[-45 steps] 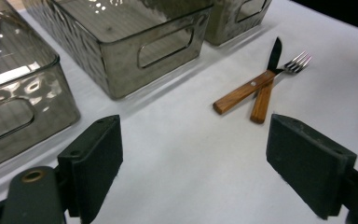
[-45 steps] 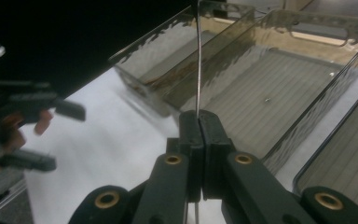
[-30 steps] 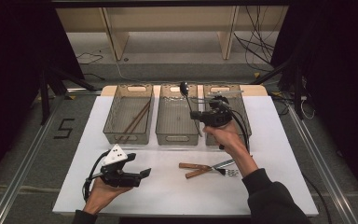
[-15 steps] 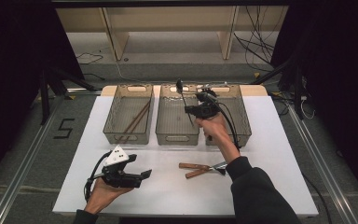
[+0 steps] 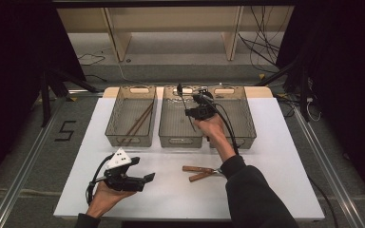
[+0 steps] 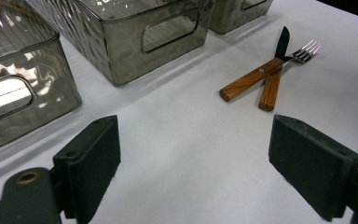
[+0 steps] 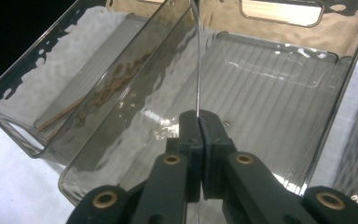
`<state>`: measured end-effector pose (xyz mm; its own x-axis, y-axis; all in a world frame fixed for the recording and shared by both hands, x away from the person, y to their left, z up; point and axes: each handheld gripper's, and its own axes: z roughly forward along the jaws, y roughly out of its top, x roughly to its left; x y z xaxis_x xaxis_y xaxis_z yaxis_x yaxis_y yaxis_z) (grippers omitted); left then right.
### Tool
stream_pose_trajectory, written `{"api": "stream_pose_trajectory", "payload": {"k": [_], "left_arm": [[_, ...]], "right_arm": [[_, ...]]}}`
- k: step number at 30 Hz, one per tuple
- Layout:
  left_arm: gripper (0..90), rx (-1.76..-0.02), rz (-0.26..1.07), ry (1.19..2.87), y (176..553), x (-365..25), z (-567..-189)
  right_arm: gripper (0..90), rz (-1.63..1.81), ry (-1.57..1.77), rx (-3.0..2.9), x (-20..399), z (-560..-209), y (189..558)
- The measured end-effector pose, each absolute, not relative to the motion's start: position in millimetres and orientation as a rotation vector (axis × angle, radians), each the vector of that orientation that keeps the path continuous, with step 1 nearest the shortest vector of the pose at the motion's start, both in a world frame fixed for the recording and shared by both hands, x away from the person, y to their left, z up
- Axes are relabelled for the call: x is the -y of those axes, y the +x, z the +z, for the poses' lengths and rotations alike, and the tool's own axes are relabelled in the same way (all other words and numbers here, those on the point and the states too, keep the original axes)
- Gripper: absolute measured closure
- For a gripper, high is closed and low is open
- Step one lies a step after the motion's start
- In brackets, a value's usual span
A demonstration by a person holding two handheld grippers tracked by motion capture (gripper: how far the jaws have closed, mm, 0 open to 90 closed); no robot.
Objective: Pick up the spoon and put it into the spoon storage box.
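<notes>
Steel and slender, the utensil [image 7: 198, 56] clamped in the right tool [image 7: 199, 122] stands nearly upright, its thin shaft rising from the pressed-together jaws; its dark top end [image 5: 179, 88] shows in the high view, but whether it is a spoon or something else I cannot tell. The tool hangs over the middle bin [image 5: 172, 138] of three smoked-plastic bins lined up at the far side of the white tabletop [image 5: 171, 190]. The left bin [image 5: 115, 137] already holds wooden chopsticks [image 5: 138, 122]; the right bin [image 5: 247, 124] is partly hidden behind the forearm. The middle bin looks empty in the right gripper view.

The left tool [image 5: 148, 177] rests low near the tabletop's near edge, jaws spread wide with nothing between them, pointed towards a wood-handled knife [image 6: 254, 77] and fork [image 6: 279, 77] lying crossed on the tabletop.

By my reading this is cutlery sorting, and the step in hand is the drop-off: the utensil is carried and poised above its bin. The next move likely calls for tipping or lowering the shaft inside the bin walls before unclenching, so it lands flat rather than catching the rim. The knife and fork remain to be sorted.
</notes>
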<state>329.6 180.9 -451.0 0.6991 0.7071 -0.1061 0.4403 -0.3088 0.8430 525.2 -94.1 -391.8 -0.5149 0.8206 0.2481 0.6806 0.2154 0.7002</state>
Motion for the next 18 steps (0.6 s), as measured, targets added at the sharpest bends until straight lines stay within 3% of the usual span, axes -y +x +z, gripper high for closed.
{"api": "stream_pose_trajectory", "payload": {"k": [5, 10, 18], "left_arm": [[16.3, -0.885, 0.353, 1.950, 329.3, -180.7, -450.6], [16.1, -0.887, 0.344, 1.952, 329.3, -179.4, -451.8], [16.1, -0.883, 0.346, 1.962, 329.2, -178.7, -452.1]], "right_arm": [[88.1, 1.136, 1.452, -2.315, 91.1, -397.0, 526.4], [58.0, 1.138, 1.464, -2.326, 90.5, -397.8, 529.1], [45.5, 1.189, 1.367, -2.354, 100.2, -380.7, 515.6]]}}
